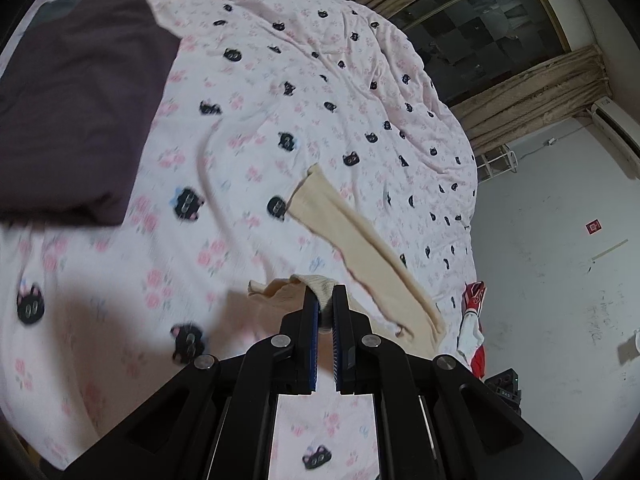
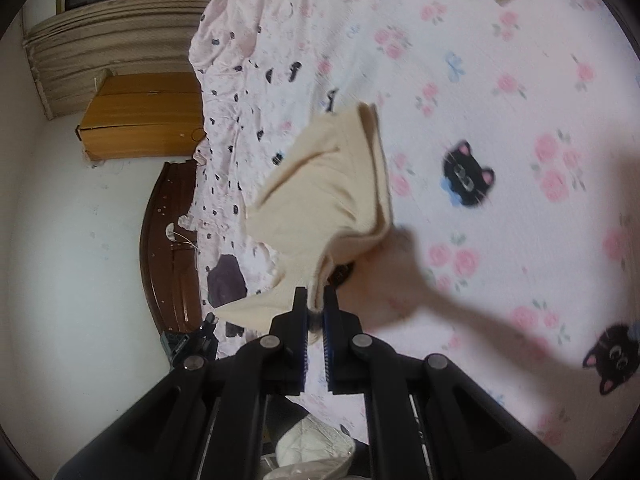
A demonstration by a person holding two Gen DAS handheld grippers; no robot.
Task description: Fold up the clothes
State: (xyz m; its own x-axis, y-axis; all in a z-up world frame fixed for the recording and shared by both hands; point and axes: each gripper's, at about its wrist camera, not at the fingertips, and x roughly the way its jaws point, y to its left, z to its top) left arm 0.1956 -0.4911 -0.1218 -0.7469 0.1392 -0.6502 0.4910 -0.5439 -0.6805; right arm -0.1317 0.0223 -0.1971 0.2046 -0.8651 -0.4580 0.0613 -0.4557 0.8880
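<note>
A cream knitted garment [image 1: 360, 240] hangs above a pink bedspread [image 1: 280, 92] printed with black cat faces. My left gripper [image 1: 325, 300] is shut on one edge of it, and a long sleeve-like strip trails away to the upper left. In the right wrist view the same cream garment [image 2: 332, 184] rises in folds from my right gripper [image 2: 316, 300], which is shut on another edge. The cloth is lifted off the bed and casts soft shadows on the bedspread [image 2: 500, 100].
A folded dark purple garment [image 1: 80, 100] lies on the bed at the left. A red and white cloth [image 1: 474, 320] hangs off the bed's right edge by a white wall. A wooden cabinet [image 2: 144, 116], a dark wooden bed end [image 2: 168, 240] and curtains [image 2: 120, 20] stand beyond the bed.
</note>
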